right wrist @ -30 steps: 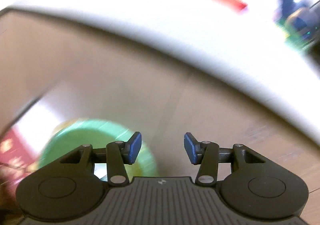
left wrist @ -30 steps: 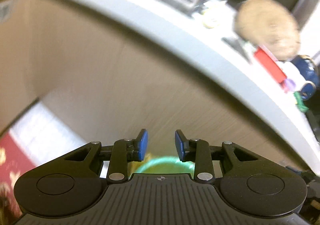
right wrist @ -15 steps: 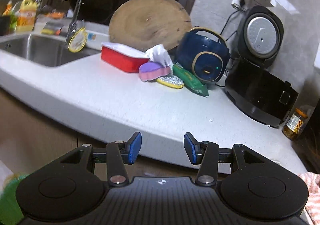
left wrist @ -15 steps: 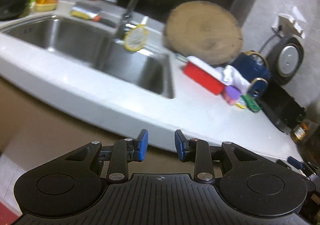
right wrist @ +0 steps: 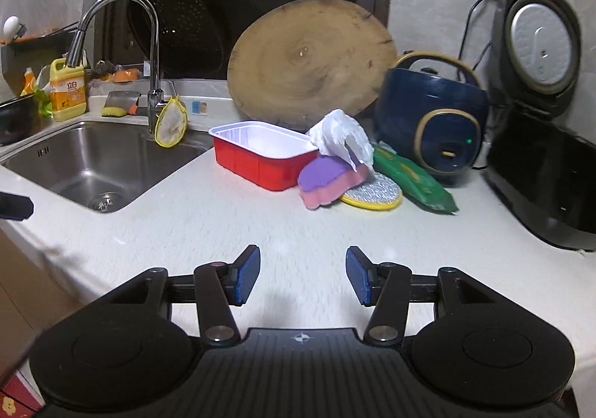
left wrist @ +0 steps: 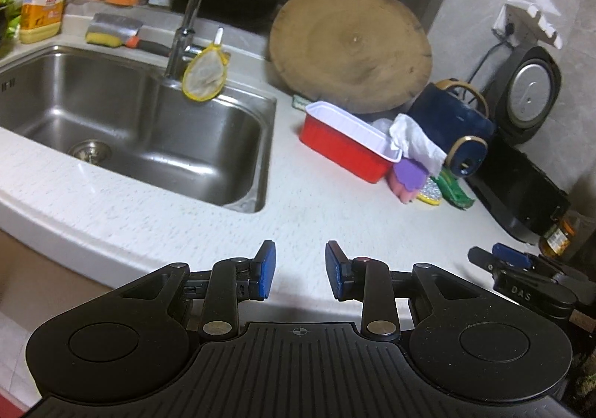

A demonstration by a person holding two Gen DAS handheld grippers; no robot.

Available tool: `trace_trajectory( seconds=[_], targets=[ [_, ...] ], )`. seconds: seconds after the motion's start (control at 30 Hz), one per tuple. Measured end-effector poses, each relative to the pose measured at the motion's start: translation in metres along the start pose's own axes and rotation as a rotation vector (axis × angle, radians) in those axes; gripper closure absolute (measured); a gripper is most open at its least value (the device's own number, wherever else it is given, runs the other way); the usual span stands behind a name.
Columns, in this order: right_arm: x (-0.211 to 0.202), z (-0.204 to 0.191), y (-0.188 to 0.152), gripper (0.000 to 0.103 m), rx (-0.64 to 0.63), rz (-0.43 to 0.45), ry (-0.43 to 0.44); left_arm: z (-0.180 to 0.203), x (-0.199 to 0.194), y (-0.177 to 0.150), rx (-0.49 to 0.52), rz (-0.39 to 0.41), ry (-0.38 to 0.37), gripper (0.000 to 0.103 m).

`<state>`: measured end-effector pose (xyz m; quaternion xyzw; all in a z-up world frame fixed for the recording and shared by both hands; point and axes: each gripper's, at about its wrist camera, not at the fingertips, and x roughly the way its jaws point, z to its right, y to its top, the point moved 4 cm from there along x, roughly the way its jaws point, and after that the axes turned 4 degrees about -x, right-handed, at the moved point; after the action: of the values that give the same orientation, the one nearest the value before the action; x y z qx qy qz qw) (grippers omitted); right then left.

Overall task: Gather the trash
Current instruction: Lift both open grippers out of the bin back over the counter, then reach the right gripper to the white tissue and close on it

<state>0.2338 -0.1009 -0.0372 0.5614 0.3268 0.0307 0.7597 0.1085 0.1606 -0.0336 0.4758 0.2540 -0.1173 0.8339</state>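
Both my tongs hang empty over the white worktop (right wrist: pixel 208 217) — left tongs (left wrist: pixel 300 274) spread, right tongs (right wrist: pixel 302 276) having just widened — while beyond them a crumpled tissue (right wrist: pixel 341 137) lies on a purple sponge (right wrist: pixel 327 181) beside the red tray (right wrist: pixel 260 153), right of the sink (left wrist: pixel 123 120).

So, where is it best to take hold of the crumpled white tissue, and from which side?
Probably grip the crumpled white tissue at its raised upper bunch, coming from above and the front. It stands above the purple sponge and leans by the red tray, so its top is freest.
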Motion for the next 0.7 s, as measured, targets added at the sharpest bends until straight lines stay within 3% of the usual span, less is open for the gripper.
trace_trajectory(
  seconds=[0.27, 0.7],
  targets=[
    [0.045, 0.028, 0.024, 0.048, -0.020, -0.020, 0.026, 0.023, 0.037, 0.021, -0.017, -0.040, 0.066, 0.070],
    [0.088, 0.091, 0.069, 0.044, -0.007, 0.031, 0.010, 0.067, 0.095, 0.036, -0.010, -0.101, 0.108, 0.070]
  ],
)
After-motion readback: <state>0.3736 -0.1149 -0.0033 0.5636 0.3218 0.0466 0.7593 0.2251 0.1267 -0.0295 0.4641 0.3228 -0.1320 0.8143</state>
